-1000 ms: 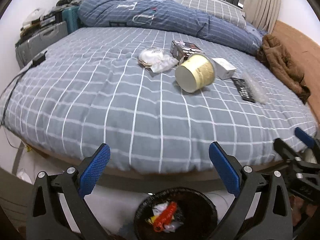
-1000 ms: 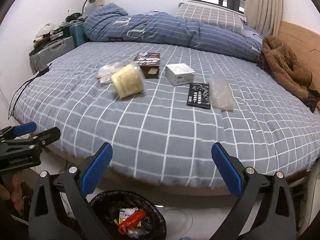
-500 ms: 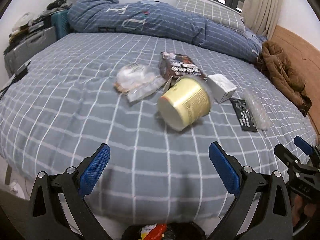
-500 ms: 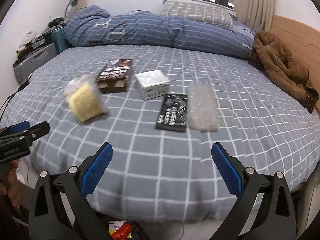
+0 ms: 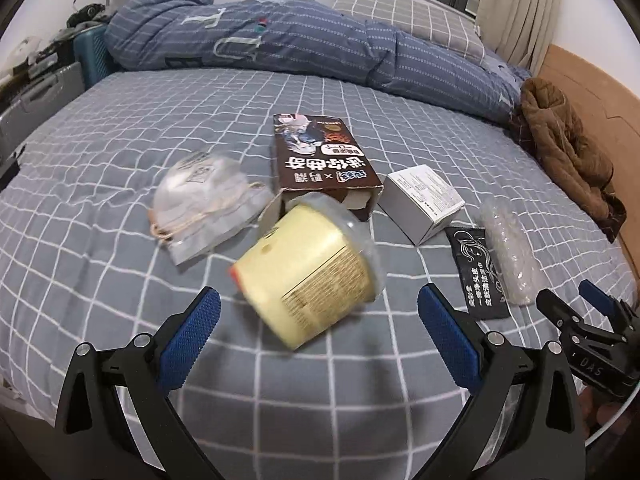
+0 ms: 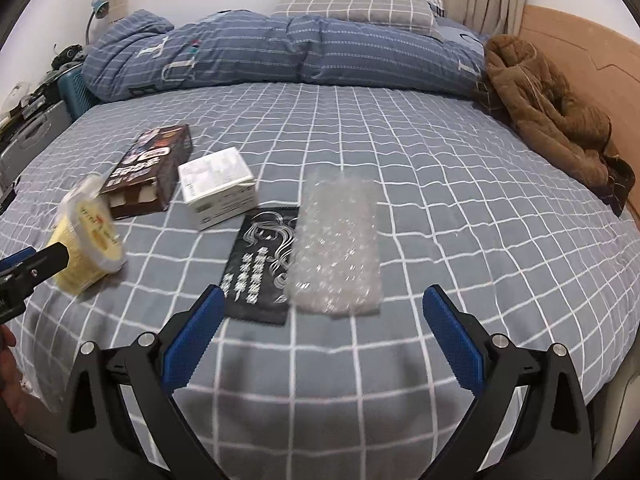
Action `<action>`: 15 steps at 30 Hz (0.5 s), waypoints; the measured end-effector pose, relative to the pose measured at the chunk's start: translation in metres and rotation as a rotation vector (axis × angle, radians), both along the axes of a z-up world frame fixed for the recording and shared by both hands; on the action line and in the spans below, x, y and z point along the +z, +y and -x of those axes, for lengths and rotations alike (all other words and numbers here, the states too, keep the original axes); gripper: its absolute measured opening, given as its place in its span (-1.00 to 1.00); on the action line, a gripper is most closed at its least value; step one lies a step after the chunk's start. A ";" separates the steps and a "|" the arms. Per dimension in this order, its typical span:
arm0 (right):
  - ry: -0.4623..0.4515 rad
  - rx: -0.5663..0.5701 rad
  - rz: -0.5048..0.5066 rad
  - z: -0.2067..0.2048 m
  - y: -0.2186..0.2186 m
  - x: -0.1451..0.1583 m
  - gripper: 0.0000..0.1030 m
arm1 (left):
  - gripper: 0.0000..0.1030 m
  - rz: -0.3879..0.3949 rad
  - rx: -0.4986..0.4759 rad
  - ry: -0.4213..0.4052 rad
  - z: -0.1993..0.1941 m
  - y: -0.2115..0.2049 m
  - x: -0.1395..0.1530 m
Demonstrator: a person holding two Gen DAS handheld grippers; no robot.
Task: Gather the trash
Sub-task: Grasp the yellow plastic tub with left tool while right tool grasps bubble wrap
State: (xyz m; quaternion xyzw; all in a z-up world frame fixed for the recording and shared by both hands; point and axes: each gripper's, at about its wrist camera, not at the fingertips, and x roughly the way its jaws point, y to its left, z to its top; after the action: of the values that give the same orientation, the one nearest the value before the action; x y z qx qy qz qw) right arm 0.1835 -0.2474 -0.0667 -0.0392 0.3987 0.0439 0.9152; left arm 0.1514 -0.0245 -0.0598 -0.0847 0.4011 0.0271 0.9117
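Both claws — left gripper [image 5: 318,316], right gripper [image 6: 320,316] — gape over checked bed [image 6: 440,184] (cup [image 5: 308,274] tipped).

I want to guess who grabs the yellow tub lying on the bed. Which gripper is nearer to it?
Left. The left gripper has the yellow tub just ahead of its open jaws. The right gripper faces the bubble wrap, the tub well off to its left.

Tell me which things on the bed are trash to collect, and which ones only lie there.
Trash to collect:
- yellow tub, on its side
- clear bag
- opened brown carton
- white box
- black sachet
- bubble wrap

Only lying there:
- blue quilt
- checked pillow
- brown jacket

Both claws are open and empty.
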 end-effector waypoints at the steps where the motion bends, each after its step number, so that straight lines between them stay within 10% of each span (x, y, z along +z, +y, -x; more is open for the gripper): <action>1: 0.003 0.000 0.000 -0.003 0.000 -0.001 0.82 | 0.89 -0.004 0.002 0.004 -0.004 -0.003 -0.001; 15: 0.086 -0.014 -0.034 -0.047 -0.006 -0.026 0.67 | 0.89 -0.077 0.100 0.043 -0.041 0.004 -0.018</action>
State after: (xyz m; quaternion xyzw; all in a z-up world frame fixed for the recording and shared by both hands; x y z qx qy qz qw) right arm 0.2305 -0.2536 -0.0926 -0.0189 0.4373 0.0458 0.8980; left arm 0.1926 -0.0202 -0.0779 -0.0687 0.4147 0.0898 0.9029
